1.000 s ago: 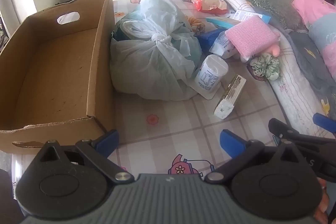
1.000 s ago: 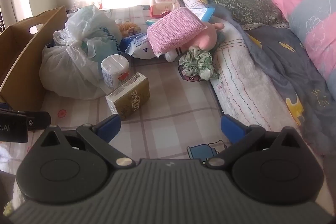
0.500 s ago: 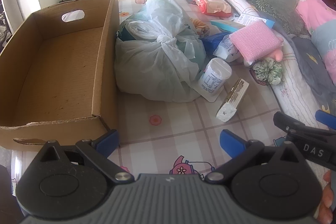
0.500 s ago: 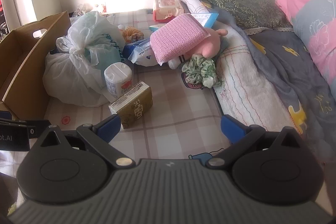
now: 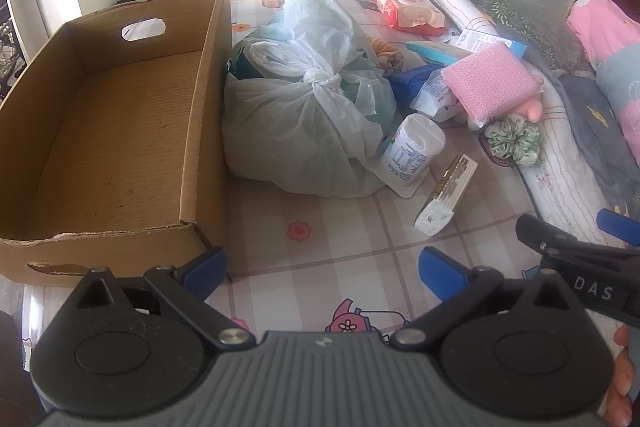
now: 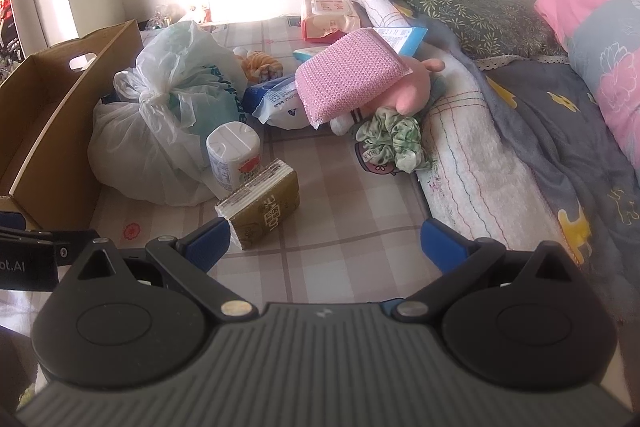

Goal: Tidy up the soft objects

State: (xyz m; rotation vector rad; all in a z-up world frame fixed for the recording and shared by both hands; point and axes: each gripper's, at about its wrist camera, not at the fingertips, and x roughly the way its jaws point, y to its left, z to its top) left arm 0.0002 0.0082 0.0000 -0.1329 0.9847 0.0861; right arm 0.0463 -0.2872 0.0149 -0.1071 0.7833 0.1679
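- Lying ahead and right of the right tongs point(image 6: 324, 241), the green scrunchie point(image 6: 394, 139) sits against the rolled blanket's point(image 6: 472, 163) edge on the bed.
- Right tongs nearer; both tongs spread wide, empty.
- Left tongs point(image 5: 322, 265) face the cardboard box point(image 5: 120, 131).

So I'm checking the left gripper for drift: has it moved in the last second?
Yes. The left gripper has pulled back and slightly left: the box and tied bag now show smaller and further right in its view.
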